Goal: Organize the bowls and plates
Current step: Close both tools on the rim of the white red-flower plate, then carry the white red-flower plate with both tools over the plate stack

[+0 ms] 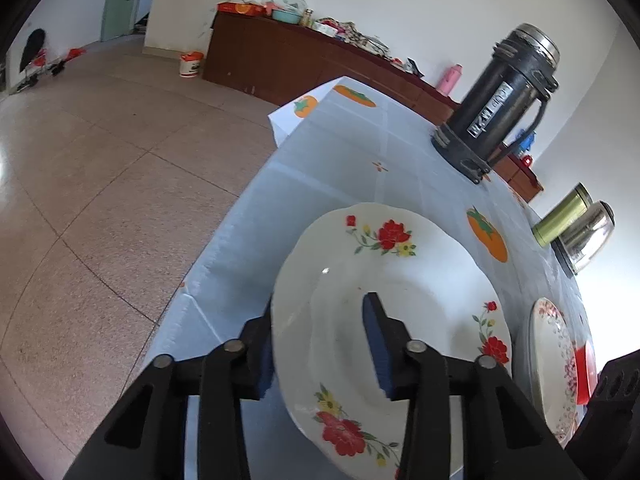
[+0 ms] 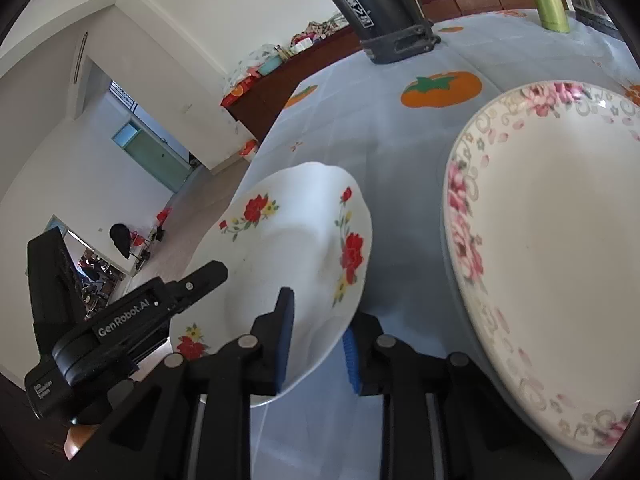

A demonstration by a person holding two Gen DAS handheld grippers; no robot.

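Observation:
A white plate with red flowers (image 1: 400, 304) is tilted above the table, and both grippers hold it by its rim. My left gripper (image 1: 320, 344) is shut on its near-left rim, one finger under and one inside. In the right wrist view the same plate (image 2: 288, 248) sits between the pads of my right gripper (image 2: 318, 344), which is shut on its lower rim. The left gripper's body (image 2: 120, 320) shows at the plate's left. A larger plate with pink flowers (image 2: 560, 248) lies on the table to the right; it also shows in the left wrist view (image 1: 552, 364).
The table has a pale blue cloth with orange persimmons (image 1: 360, 152). A black thermos flask (image 1: 504, 96) stands at the far side, with a green tin (image 1: 564, 216) and a steel canister (image 1: 588, 236) to its right. The table's left edge drops to a tiled floor (image 1: 100, 180).

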